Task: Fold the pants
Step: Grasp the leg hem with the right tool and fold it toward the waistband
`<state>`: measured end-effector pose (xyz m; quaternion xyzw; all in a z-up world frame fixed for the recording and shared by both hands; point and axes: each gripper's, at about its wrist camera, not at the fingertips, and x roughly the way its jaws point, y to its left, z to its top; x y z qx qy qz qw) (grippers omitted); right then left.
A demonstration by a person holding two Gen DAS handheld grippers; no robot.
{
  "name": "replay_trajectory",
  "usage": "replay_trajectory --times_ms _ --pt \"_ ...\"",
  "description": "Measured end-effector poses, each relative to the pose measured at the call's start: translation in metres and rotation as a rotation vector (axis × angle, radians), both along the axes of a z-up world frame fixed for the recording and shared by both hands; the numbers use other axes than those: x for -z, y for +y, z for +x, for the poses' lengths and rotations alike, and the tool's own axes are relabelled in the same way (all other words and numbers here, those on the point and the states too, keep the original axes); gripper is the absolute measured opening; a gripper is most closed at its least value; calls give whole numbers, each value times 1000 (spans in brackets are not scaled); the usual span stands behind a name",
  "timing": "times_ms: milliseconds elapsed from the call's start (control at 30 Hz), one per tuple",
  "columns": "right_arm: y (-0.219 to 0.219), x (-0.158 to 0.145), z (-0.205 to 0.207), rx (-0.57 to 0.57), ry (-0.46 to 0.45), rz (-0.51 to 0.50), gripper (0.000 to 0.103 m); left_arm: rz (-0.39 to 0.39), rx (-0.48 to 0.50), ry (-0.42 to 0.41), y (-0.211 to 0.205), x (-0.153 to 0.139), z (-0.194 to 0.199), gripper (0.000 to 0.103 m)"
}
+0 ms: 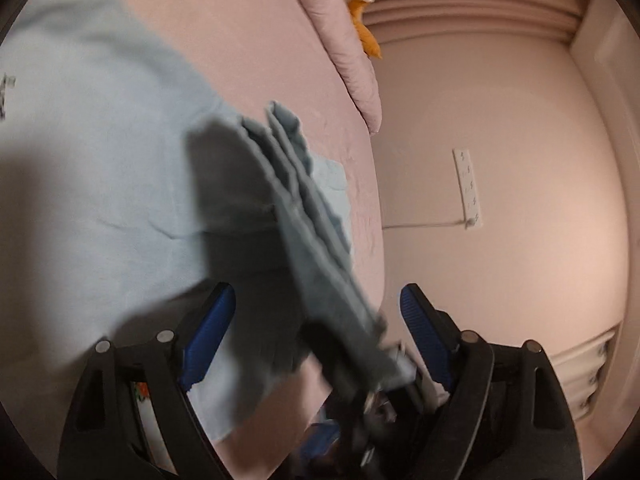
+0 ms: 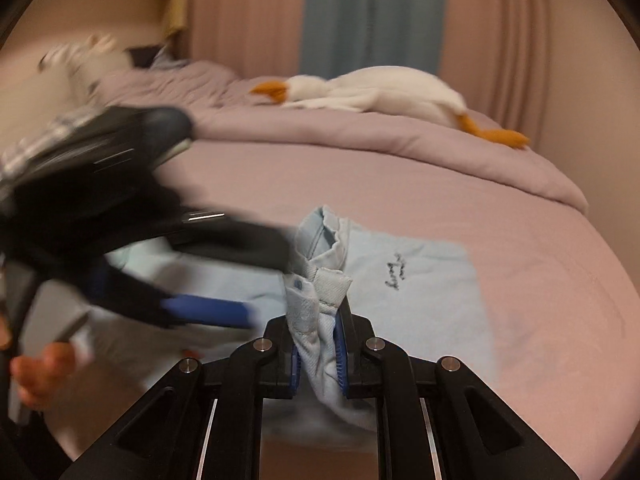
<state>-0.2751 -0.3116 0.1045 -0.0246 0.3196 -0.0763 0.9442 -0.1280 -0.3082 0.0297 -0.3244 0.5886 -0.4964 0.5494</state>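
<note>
Light blue pants [image 2: 420, 280] lie spread on the pink bed, with small dark lettering [image 2: 394, 276] on the cloth. My right gripper [image 2: 318, 344] is shut on a bunched waistband fold of the pants [image 2: 320, 300] and holds it up. In the left wrist view the lifted fold [image 1: 304, 216] hangs between my left gripper's fingers; the left gripper [image 1: 318, 308] is open, its blue pads [image 1: 212, 332] wide apart. The left gripper also shows blurred in the right wrist view [image 2: 208, 276], just left of the held fold.
A white plush goose [image 2: 376, 94] with orange feet lies on a rumpled lilac duvet [image 2: 360, 132] at the back of the bed. The bed edge [image 1: 374, 216] drops to the floor, where a white power strip [image 1: 468, 188] lies. Curtains hang behind.
</note>
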Motion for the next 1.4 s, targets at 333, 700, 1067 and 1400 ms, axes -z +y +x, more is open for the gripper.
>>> replay_trajectory --times_ms 333,700,1067,1400 --pt "49 0 34 -165 33 -65 14 82 -101 -207 54 -29 15 11" --pt "51 36 57 -228 222 147 43 381 -175 -330 100 -25 16 34" --pt "-59 -12 15 69 104 194 44 325 -54 -503 43 -50 -13 42" --pt "-66 30 48 124 289 119 39 489 -68 -431 79 3 -26 2"
